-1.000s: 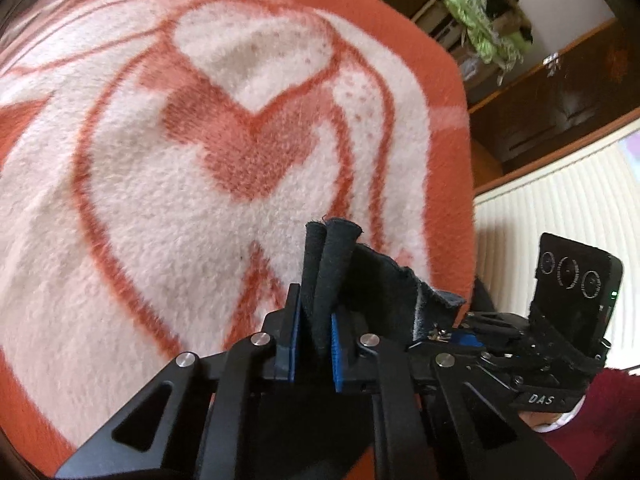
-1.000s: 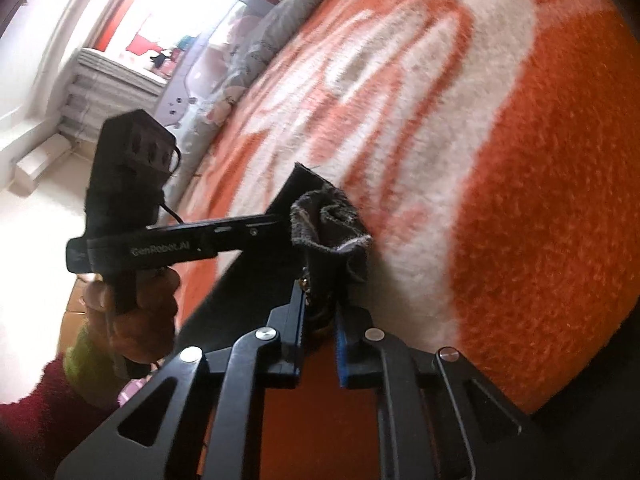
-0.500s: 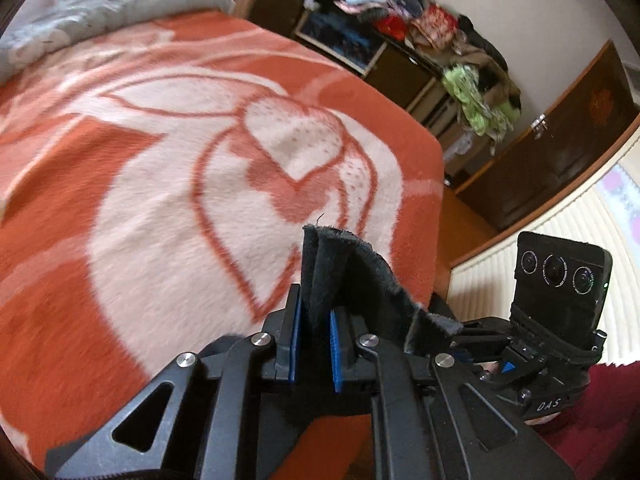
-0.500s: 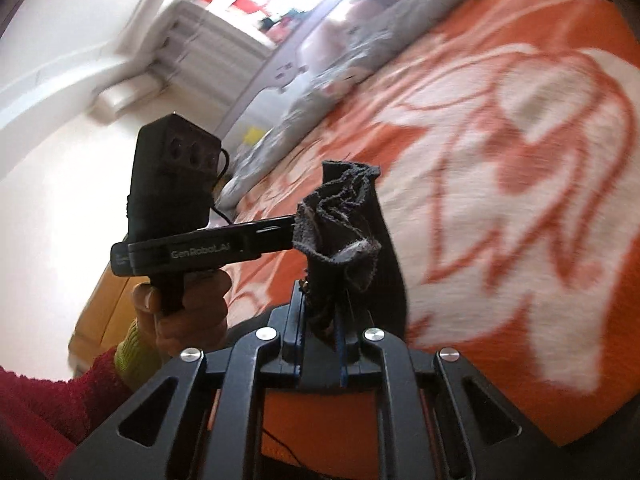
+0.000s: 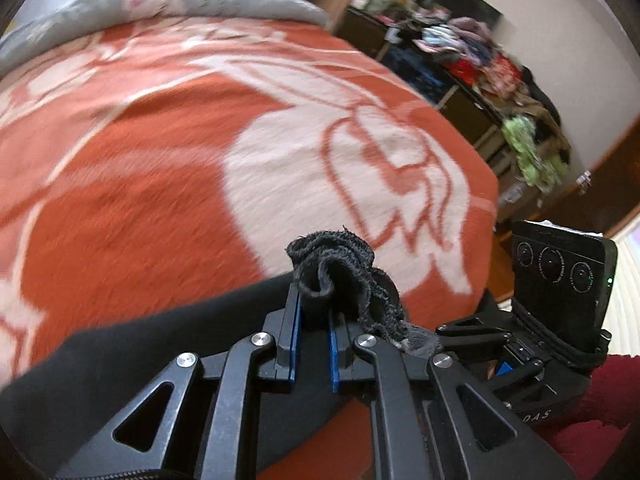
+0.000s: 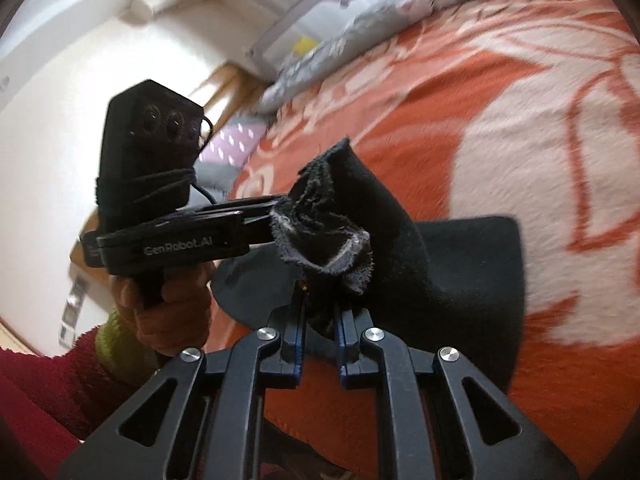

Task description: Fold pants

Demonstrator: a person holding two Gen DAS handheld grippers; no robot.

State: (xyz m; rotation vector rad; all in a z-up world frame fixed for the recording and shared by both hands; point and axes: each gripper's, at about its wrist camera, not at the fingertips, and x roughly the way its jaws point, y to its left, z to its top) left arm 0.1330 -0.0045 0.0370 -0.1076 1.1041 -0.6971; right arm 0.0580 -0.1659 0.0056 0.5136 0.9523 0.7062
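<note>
Both grippers, left (image 5: pixel 313 320) closing and right (image 6: pixel 320 320) nearly shut, pinch bunched edges of the black pants (image 6: pixel 460 280) above the orange blanket (image 5: pixel 160 160).

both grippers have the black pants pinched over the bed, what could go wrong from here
1. The left gripper pinches only a frayed, bunched edge of the pants, so that edge could slip out.
2. The right gripper also grips a wad, which may leave an uneven fold on the blanket.

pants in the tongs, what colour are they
Black pants, frayed at the gripped edge; clearest in the right wrist view.
</note>
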